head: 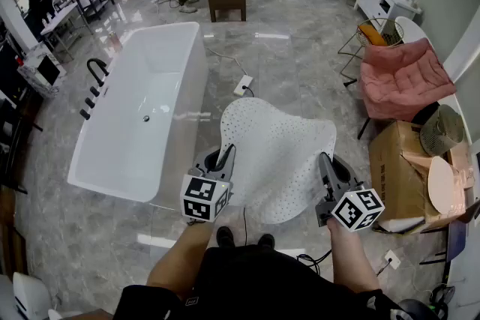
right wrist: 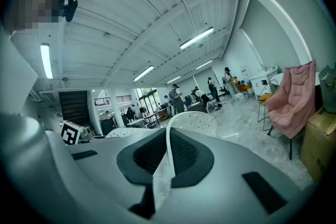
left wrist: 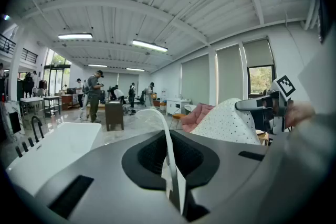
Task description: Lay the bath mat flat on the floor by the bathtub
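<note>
The left claw [head: 226, 154] and right claw [head: 325, 161] are each clamped on the mat [head: 281, 146] by its near edge, holding it in the air beside the tub [head: 150, 86]. Likely next: lower it flat onto the floor [head: 300, 79].

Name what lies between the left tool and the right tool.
The bath mat, its near edge pinched by the left tool and the right tool; the head view shows it.

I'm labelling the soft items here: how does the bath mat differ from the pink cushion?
The bath mat is white and dotted; the pink cushion is plain. The bath mat is thin and hangs clamped between the left gripper and the right gripper; the pink cushion is thick and unheld. Both look soft.
</note>
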